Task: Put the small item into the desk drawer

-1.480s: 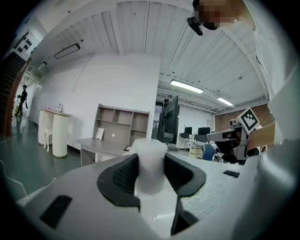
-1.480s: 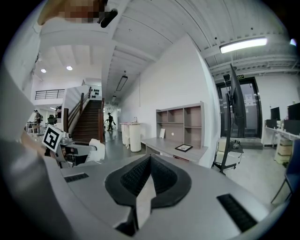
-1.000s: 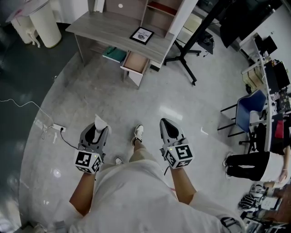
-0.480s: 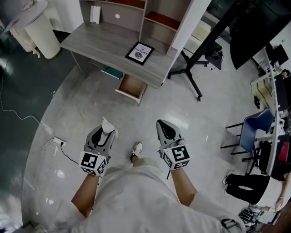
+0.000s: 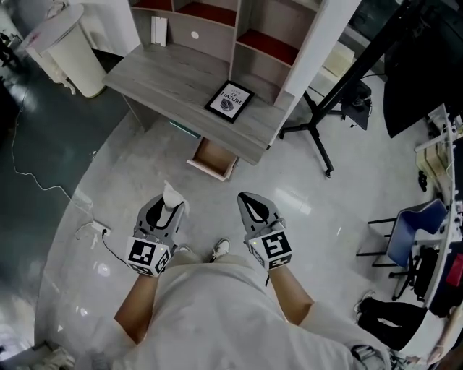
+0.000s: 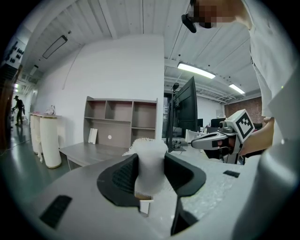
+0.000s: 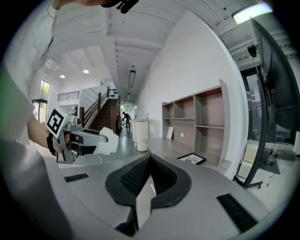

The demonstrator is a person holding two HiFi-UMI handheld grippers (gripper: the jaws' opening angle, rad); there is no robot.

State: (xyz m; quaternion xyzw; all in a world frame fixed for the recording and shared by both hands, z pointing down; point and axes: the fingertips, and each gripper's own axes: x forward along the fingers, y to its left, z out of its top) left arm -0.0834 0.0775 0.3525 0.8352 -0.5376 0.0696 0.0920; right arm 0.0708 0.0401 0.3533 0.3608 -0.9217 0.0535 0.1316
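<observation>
- Drawer (image 5: 214, 157), centre of head view: rear part hidden under bench (image 5: 166, 76) front edge.
- Small white item (image 5: 171, 194): lower part hidden between left gripper (image 5: 167, 209) jaws; kind not tellable, outline blurred in left gripper view.
- Shelf unit (image 5: 239, 22): cut off by top edge.
- Framed picture (image 5: 228, 100): print too small to read.
- Teal thing (image 5: 182, 128) under bench: mostly hidden.
- Shoe (image 5: 220, 249): only toe shows past white garment (image 5: 217, 311).
- Distant figure (image 7: 125, 117), right gripper view: too small to make out.

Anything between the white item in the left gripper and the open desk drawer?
Nothing visible. Only bare pale floor lies between the small white soft-looking item, clamped in the left gripper, and the open wooden drawer under the grey desk.
</observation>
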